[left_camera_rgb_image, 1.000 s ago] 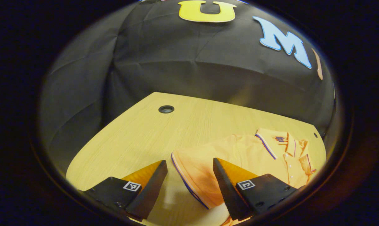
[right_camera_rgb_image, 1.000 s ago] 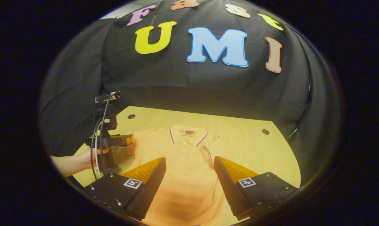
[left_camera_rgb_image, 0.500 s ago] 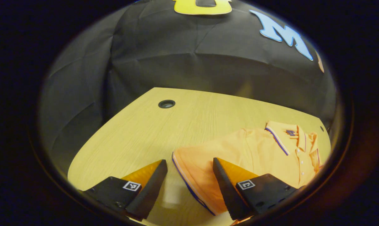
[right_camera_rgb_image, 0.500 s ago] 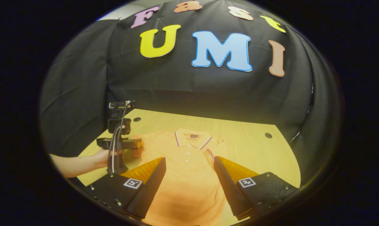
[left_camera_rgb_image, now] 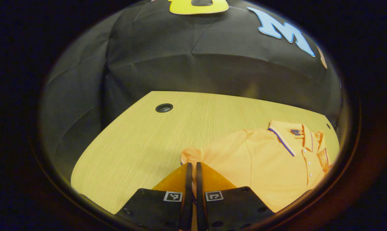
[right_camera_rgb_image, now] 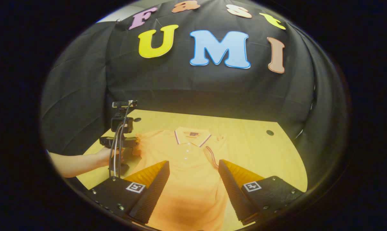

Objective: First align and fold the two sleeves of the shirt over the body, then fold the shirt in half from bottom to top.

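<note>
Pinching the near-left sleeve (left_camera_rgb_image: 193,155) with our left hand-held gripper (left_camera_rgb_image: 192,166), we are starting the sleeve folds; the shirt (right_camera_rgb_image: 187,173) is lying flat on the counter (left_camera_rgb_image: 142,141). Our right hand-held gripper (right_camera_rgb_image: 193,170) is hovering agape. Next, we judge, comes carrying the sleeve across the body.

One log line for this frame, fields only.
left claw: shut on sleeve | right claw: open, over shirt | right sleeve: folded | table
</note>
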`<state>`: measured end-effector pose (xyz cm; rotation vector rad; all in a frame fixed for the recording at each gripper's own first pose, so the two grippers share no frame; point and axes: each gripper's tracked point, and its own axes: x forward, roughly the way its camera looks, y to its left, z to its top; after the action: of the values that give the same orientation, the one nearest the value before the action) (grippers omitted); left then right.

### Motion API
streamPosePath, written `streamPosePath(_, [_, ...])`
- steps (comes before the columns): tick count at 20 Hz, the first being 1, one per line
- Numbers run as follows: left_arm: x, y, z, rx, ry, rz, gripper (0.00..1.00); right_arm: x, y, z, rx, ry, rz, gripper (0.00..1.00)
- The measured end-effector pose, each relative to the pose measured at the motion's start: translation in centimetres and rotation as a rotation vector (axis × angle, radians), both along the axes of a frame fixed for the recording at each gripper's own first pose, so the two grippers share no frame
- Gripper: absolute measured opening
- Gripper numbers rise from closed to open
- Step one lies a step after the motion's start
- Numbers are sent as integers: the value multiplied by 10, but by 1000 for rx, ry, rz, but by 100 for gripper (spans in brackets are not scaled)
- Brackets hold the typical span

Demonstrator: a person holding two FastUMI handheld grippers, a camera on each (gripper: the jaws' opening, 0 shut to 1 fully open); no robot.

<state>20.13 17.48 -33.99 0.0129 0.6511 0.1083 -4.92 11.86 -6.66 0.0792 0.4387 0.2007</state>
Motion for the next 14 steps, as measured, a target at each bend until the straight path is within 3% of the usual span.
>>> streamPosePath(7, [4,-30,42,6,-77,-40,12,-8,-13,-10,11,14,-29,95])
streamPosePath(14, [0,-86,67,-17,-111,-141,12,-9,-16,-14,29,23,-43,95])
